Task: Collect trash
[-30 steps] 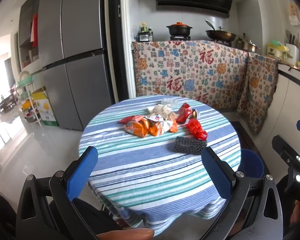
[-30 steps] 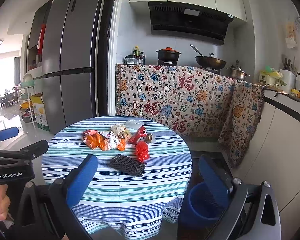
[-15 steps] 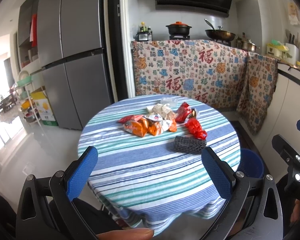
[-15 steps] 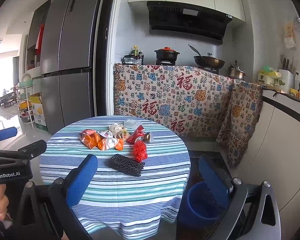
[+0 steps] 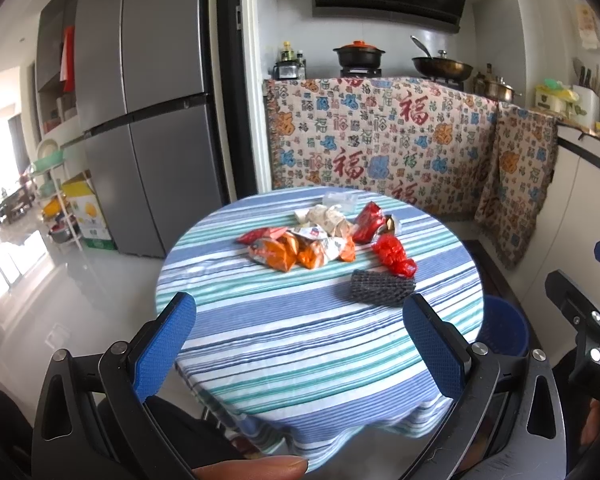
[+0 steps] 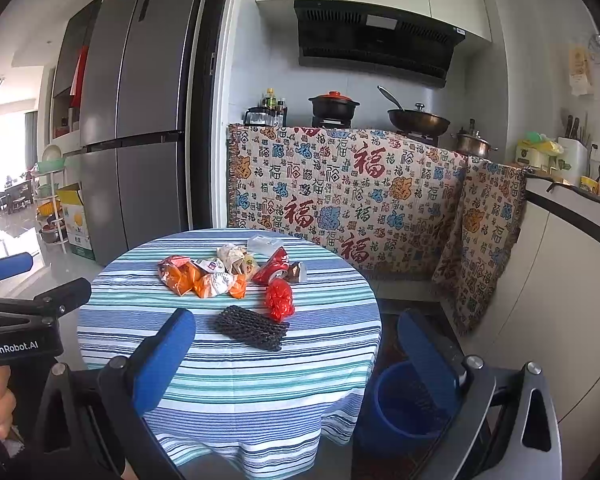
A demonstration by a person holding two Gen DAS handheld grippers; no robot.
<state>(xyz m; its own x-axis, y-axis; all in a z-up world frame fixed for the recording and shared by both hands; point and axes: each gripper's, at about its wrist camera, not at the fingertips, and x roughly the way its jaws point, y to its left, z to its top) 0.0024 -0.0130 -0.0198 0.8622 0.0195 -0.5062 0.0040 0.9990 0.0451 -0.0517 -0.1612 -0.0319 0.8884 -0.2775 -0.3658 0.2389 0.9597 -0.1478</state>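
Observation:
A round table with a striped cloth [image 5: 300,332] [image 6: 236,380] bears a pile of trash: orange snack bags [image 5: 284,254] [image 6: 196,278], a crumpled paper wrapper [image 5: 326,218] [image 6: 234,258], a red can [image 5: 366,222] [image 6: 274,268], a red plastic bag [image 5: 392,254] [image 6: 279,299], a black foam net [image 5: 380,290] [image 6: 252,327] and a clear box [image 5: 340,199] [image 6: 265,245]. A blue bin [image 6: 404,404] [image 5: 500,326] stands on the floor right of the table. My left gripper [image 5: 300,340] and right gripper [image 6: 296,356] are open, empty, short of the table.
A grey fridge [image 6: 136,128] stands back left. A counter draped with patterned cloth [image 6: 348,200] carries a pot [image 6: 334,105] and a pan [image 6: 418,120]. White cabinets [image 6: 560,280] run along the right. A shelf rack with boxes [image 5: 76,208] is at far left.
Both grippers have drifted slightly toward the table; the trash and bin sit where they were. Both stay open.

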